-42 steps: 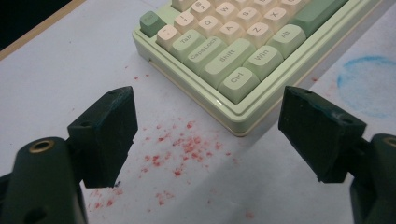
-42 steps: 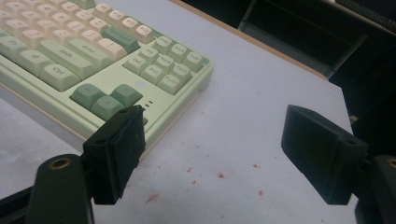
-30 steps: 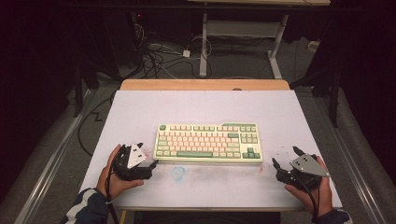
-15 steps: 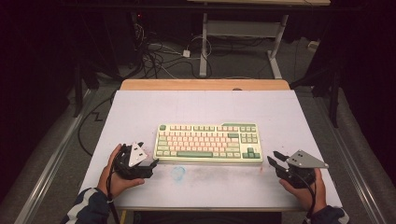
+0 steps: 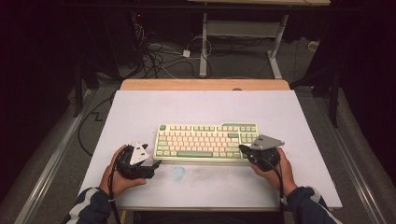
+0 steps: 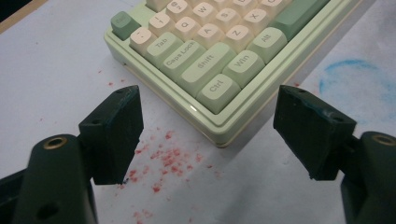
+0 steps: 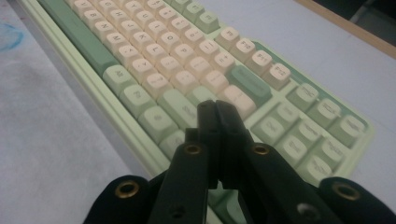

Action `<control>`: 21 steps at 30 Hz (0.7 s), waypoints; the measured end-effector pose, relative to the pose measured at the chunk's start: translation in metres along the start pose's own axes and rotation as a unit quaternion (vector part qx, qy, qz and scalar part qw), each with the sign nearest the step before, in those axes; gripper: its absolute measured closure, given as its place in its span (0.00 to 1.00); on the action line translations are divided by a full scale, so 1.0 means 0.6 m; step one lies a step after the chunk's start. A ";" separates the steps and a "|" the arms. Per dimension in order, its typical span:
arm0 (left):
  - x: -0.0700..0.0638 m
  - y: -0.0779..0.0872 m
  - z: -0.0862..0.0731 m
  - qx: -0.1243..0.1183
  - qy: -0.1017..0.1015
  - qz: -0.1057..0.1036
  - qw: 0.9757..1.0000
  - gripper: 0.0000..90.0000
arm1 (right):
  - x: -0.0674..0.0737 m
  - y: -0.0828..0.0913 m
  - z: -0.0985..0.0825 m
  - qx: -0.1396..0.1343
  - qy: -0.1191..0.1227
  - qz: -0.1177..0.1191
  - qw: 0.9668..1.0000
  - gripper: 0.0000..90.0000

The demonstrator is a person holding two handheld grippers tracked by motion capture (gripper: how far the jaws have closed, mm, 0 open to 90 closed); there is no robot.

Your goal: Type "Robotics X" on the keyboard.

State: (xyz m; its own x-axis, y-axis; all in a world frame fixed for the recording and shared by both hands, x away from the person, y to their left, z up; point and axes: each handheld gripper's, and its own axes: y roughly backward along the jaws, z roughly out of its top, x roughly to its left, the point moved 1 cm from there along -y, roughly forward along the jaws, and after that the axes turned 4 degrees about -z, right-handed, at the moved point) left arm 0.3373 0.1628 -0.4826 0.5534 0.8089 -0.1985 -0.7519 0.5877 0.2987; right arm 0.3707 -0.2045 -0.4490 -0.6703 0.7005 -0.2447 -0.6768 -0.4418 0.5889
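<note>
While the keyboard (image 5: 208, 142) lies flat in the middle of the white table (image 5: 303, 116), its long side facing the person, the right gripper (image 5: 244, 150) has come in from about four o'clock, out on the bare table, to the keyboard's right end. Its jaws have just been closing and now meet with nothing between them; in the right gripper view the pinched tips (image 7: 217, 109) hang over the keys near the right end of the bottom rows, though I cannot tell whether they touch. That reads to me as a poking tool made ready, so a key press looks like the step in hand. The left gripper (image 5: 153, 164) holds at the keyboard's eight o'clock corner, jaws wide apart and only slightly narrowed, with that corner (image 6: 219, 135) just ahead of the gap and unclamped. Red specks (image 6: 163, 156) dot the table below it, and a blue smudge (image 5: 178, 172) sits at six o'clock.
</note>
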 end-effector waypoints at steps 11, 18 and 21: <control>0.003 0.006 -0.009 0.007 -0.010 0.013 1.000 0.25 | 0.006 -0.039 0.013 0.023 0.014 0.010 1.000 1.00; 0.002 0.007 0.000 0.006 -0.005 0.014 1.000 0.51 | 0.006 -0.043 0.007 0.028 0.009 0.015 0.999 1.00; 0.002 0.009 0.006 0.014 0.001 0.004 1.000 0.78 | 0.007 -0.043 0.006 0.025 0.011 0.016 0.999 1.00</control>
State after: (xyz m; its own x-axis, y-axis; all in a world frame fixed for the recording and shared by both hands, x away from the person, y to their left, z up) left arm 0.3352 0.1669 -0.4778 0.5472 0.8134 -0.1972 -0.7460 0.5808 0.3257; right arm 0.3864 -0.1885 -0.4623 -0.6988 0.6732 -0.2419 -0.6387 -0.4349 0.6348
